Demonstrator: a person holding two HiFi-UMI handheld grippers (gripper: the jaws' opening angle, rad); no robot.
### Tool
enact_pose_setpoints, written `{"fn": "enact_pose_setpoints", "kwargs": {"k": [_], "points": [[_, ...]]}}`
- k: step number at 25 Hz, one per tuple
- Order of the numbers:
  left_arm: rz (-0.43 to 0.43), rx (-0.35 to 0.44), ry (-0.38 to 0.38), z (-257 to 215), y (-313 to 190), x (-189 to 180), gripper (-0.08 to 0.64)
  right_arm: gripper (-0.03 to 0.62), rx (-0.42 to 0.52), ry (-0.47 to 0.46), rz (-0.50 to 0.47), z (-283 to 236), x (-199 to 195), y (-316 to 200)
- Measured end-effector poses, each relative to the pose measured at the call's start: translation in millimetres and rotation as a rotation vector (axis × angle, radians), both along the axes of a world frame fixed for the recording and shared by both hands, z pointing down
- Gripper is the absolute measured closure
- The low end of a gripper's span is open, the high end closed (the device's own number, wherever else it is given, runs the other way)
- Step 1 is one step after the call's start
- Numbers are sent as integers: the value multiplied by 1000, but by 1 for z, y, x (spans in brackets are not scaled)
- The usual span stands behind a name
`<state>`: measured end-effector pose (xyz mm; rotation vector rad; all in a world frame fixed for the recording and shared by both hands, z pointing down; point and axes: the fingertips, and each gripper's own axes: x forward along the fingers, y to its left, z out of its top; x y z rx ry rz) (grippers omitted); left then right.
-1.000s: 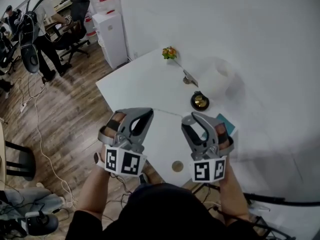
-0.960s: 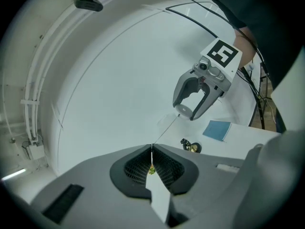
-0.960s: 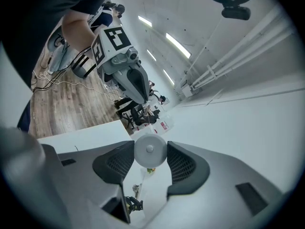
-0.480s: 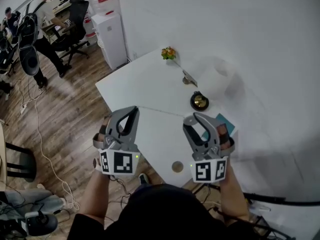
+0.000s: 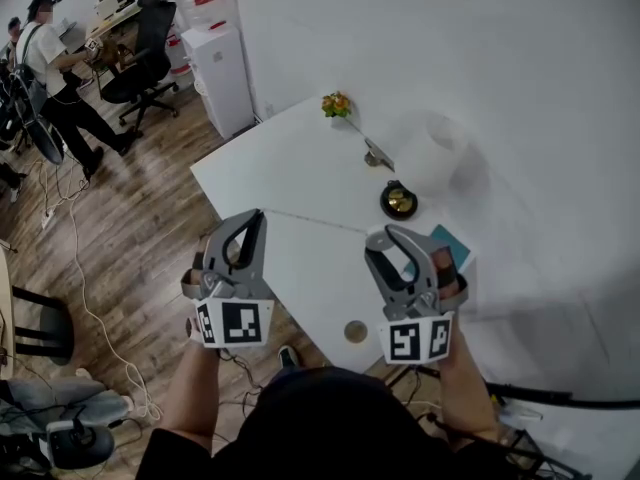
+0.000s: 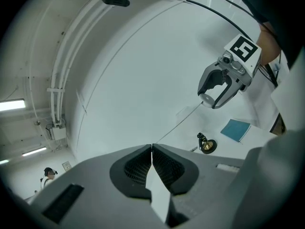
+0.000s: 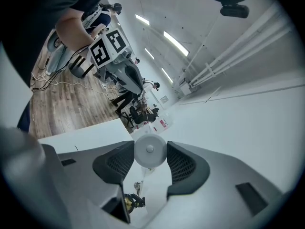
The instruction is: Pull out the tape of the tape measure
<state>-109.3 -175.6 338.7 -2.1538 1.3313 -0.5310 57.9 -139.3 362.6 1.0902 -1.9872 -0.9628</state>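
My right gripper [image 7: 150, 162] is shut on the round white tape measure case [image 7: 150, 149], which fills the gap between its pads. My left gripper [image 6: 152, 149] is shut on the end of the white tape [image 6: 159, 194]. From there the tape [image 6: 178, 123] runs as a thin taut line across to the right gripper [image 6: 212, 100]. In the head view the left gripper [image 5: 247, 222] and right gripper [image 5: 385, 238] hang side by side over the near corner of the white table [image 5: 300, 168]. The tape itself is too thin to make out there.
On the table stand a small flower pot [image 5: 337, 105], a metal clip [image 5: 378, 156], a white roll [image 5: 435, 153], a black-and-gold round object [image 5: 399, 202] and a blue booklet [image 5: 450, 243]. A white cabinet [image 5: 225, 73], office chairs and people are far left.
My left gripper has moved left, away from the right one, widening the gap between them. The right gripper has stayed almost still. A person in the background has walked further away.
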Motion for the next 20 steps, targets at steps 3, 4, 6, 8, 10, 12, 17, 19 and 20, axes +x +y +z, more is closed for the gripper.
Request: {"fn": "enact_pose_setpoints", "kwargs": {"k": [3, 4, 6, 8, 10, 12, 17, 19, 20], "points": [[-58, -8, 68, -3, -5, -18, 549, 371, -3, 0, 27, 0, 9, -1], [-76, -24, 107, -3, -7, -25, 549, 371, -6, -3, 36, 0, 12, -1], [-97, -56, 150, -1, -9, -37, 549, 371, -10, -9, 46, 1, 18, -1], [-105, -61, 135, 1, -10, -42, 549, 371, -13, -10, 46, 3, 19, -1], [-116, -46, 115, 0, -10, -44, 549, 371, -17, -6, 44, 4, 17, 0], [-132, -43, 126, -1, -12, -48, 549, 371, -20, -3, 42, 5, 15, 1], [-209, -59, 198, -2, -16, -77, 549, 371, -27, -3, 66, 8, 27, 2], [-218, -62, 220, -4, -18, -86, 549, 371, -27, -2, 67, 8, 30, 2], [-220, -63, 223, -4, -18, -89, 549, 371, -26, 0, 64, 7, 30, 2]]}}
